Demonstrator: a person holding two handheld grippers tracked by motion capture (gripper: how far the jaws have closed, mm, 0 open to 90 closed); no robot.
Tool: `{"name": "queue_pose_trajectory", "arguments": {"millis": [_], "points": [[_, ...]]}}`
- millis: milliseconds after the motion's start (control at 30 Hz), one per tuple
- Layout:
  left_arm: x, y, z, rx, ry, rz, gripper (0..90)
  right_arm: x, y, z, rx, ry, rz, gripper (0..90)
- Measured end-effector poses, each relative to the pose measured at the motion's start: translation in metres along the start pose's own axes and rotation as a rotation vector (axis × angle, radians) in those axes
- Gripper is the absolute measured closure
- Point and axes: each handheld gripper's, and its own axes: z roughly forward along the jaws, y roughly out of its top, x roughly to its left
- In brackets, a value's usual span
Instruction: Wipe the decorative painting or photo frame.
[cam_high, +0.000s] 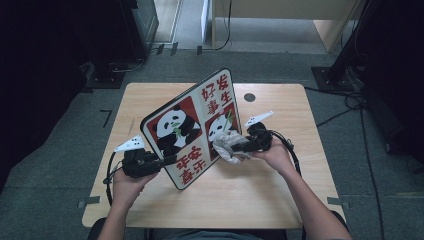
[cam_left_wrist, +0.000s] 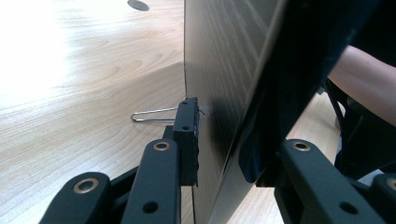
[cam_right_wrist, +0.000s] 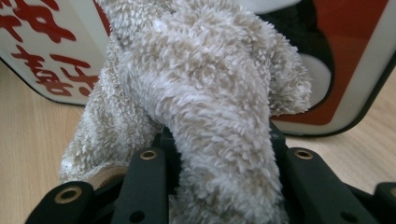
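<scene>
On the wooden table (cam_high: 150, 100) the panda board (cam_high: 192, 127) stands tilted on edge, clamped by the left gripper (cam_high: 165, 161), while the right gripper (cam_high: 239, 145), closed on a fluffy cloth (cam_high: 227, 145), presses it against the board's face, wiping seemingly underway, lower part likely left.

Worktop (cam_high: 280, 200): I see pale wood grain and rounded corners, on a grey floor.
Hole (cam_high: 249, 97): round and dark, in the worktop near its far right edge; I also see it in the left gripper view, top.
Floor (cam_high: 50, 165): grey carpet around the worktop, with small marks at the left.
Cables (cam_high: 350, 102): black, looping on the floor to the right of the worktop.
Stand feet (cam_high: 107, 80): dark base on the floor beyond the far left corner; I see another at the far right.
Far furniture (cam_high: 330, 27): pale wooden panels at the top, apart from the worktop.
</scene>
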Motion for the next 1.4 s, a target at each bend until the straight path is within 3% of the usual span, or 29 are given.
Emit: {"name": "queue_pose_trajectory", "arguments": {"millis": [400, 700, 867, 1400], "points": [[0.001, 0.001, 0.001, 0.007, -0.002, 0.004, 69.2, -0.001, -0.01, 0.012, 0.074, 0.009, 0.01, 65.0], [0.0, 0.001, 0.001, 0.01, 0.001, 0.006, 69.2, -0.001, -0.006, -0.004, 0.028, 0.031, 0.014, 65.1], [0.0, 0.0, 0.002, 0.013, 0.006, 0.008, 68.7, 0.005, 0.006, -0.019, -0.026, 0.037, 0.018, 65.1], [-0.003, -0.002, -0.001, 0.004, 0.015, -0.006, 70.0, 0.051, 0.072, -0.071, -0.15, 0.043, -0.082, 65.2]]}}
